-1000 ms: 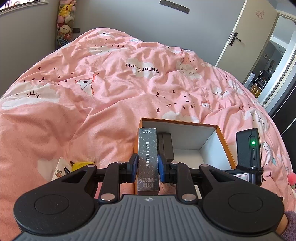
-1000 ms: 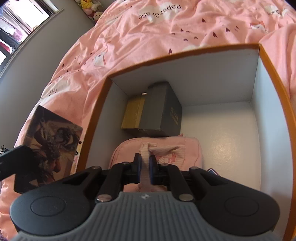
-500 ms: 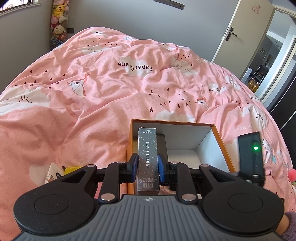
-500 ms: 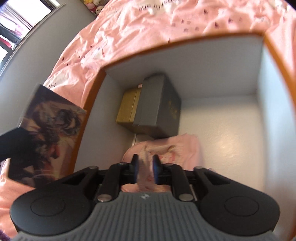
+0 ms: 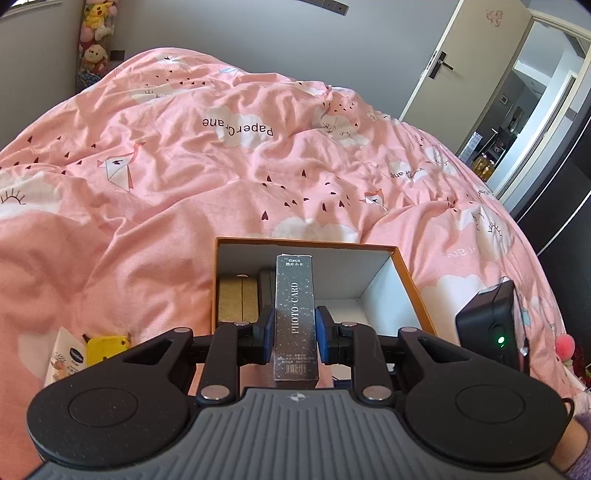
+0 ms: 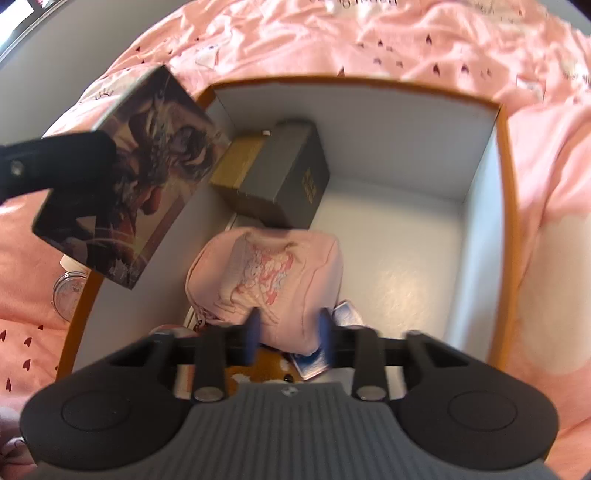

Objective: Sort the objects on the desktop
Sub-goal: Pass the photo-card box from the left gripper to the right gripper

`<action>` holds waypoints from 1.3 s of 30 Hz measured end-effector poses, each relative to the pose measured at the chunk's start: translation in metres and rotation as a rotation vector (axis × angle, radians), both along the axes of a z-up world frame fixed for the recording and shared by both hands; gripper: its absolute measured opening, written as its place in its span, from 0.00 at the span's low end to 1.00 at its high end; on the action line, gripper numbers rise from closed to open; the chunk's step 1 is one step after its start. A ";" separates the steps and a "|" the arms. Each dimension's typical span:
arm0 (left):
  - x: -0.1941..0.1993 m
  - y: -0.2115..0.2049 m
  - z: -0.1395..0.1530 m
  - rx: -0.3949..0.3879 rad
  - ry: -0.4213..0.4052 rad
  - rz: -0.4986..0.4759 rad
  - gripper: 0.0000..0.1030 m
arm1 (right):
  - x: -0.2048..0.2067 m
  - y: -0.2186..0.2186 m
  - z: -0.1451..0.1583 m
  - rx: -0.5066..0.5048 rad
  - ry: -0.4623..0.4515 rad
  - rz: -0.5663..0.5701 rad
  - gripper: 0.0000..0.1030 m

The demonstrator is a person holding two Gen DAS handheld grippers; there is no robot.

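The left gripper (image 5: 294, 328) is clamped on a card box (image 5: 295, 317) reading "PHOTO·CARD", its long axis pointing away, above the orange box's (image 5: 410, 280) near edge. The right gripper (image 6: 290, 332) has its fingers apart over the pink pouch (image 6: 266, 273) inside. Beyond lies a pink duvet (image 5: 184, 166) printed "Paper Crane", then a grey wall (image 5: 221, 33) and a door (image 5: 476, 51).

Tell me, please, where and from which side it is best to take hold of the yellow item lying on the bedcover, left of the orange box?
Only the top of the yellow item shows behind the left tool, which is shut on the photo card box. It seems to lie flat on the bedcover, so probably come from above and pinch its two long edges.
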State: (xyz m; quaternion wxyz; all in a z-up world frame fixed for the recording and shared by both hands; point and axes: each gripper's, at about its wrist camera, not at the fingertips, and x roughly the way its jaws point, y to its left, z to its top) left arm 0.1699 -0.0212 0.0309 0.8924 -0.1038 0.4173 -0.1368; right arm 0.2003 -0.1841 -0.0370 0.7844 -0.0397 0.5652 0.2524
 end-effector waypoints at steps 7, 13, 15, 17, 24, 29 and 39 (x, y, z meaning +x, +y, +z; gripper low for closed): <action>0.010 -0.006 -0.008 -0.028 0.030 -0.003 0.25 | 0.003 0.001 -0.015 0.016 0.022 -0.014 0.22; 0.025 -0.022 -0.014 -0.041 0.065 -0.023 0.25 | -0.004 -0.013 0.000 0.048 -0.026 0.004 0.25; 0.032 -0.030 -0.019 -0.033 0.084 -0.024 0.25 | -0.007 -0.017 0.008 0.063 -0.048 0.020 0.30; 0.039 -0.037 -0.024 -0.027 0.101 -0.021 0.25 | -0.009 -0.019 0.014 0.078 -0.081 0.044 0.39; 0.059 -0.050 -0.043 -0.023 0.191 0.001 0.25 | -0.009 -0.019 0.021 0.073 -0.188 0.077 0.51; 0.065 -0.050 -0.048 -0.037 0.228 0.013 0.25 | -0.002 -0.013 0.018 0.074 -0.232 0.053 0.51; 0.077 -0.047 -0.057 -0.041 0.242 0.025 0.29 | 0.006 0.002 0.012 0.101 -0.247 -0.003 0.32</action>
